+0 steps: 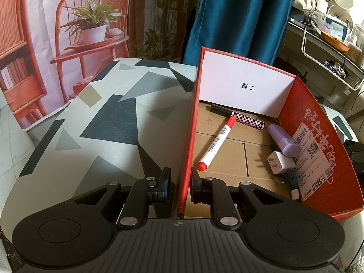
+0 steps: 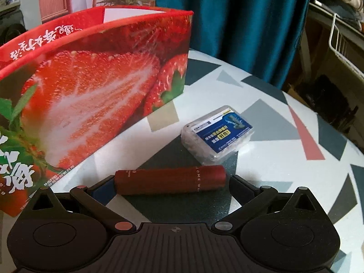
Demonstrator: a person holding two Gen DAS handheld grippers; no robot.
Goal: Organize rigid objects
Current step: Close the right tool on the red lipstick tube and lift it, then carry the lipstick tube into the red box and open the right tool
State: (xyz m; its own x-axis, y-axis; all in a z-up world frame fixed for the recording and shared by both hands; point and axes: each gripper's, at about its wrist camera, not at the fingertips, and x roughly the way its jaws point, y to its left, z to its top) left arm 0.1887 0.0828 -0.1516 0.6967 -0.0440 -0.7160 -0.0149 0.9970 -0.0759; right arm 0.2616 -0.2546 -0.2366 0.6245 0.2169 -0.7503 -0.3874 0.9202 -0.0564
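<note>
The left gripper (image 1: 180, 183) is clamping the near wall of the red box (image 1: 318, 122), one jaw outside and one inside, steadying it on the patterned table (image 1: 95, 118). Already lying in the box are a red marker (image 1: 217, 143), a checkered tube (image 1: 248, 119), a lilac tube (image 1: 283, 140) and a white charger (image 1: 278, 161).

In the right wrist view, the right gripper (image 2: 170, 182) is standing wide, its jaws flanking a dark red cylinder (image 2: 170, 179) that is lying on the table in the lower middle of the frame, just right of the strawberry-printed box wall (image 2: 95, 86). The pads do not appear to be pressing on it. The cylinder's long axis is running left to right across the frame, so the jaws are facing its two ends rather than its sides.

Gripping end to end would likely be a poor hold: the span is long and the end faces small. A better approach would probably be rolling the wrist a quarter turn so the pads meet the curved sides near mid-length, then closing squarely to keep it from rolling away. A clear plastic case (image 2: 218, 133) is lying just beyond, in the centre right, apart from the cylinder, and should be left undisturbed.
</note>
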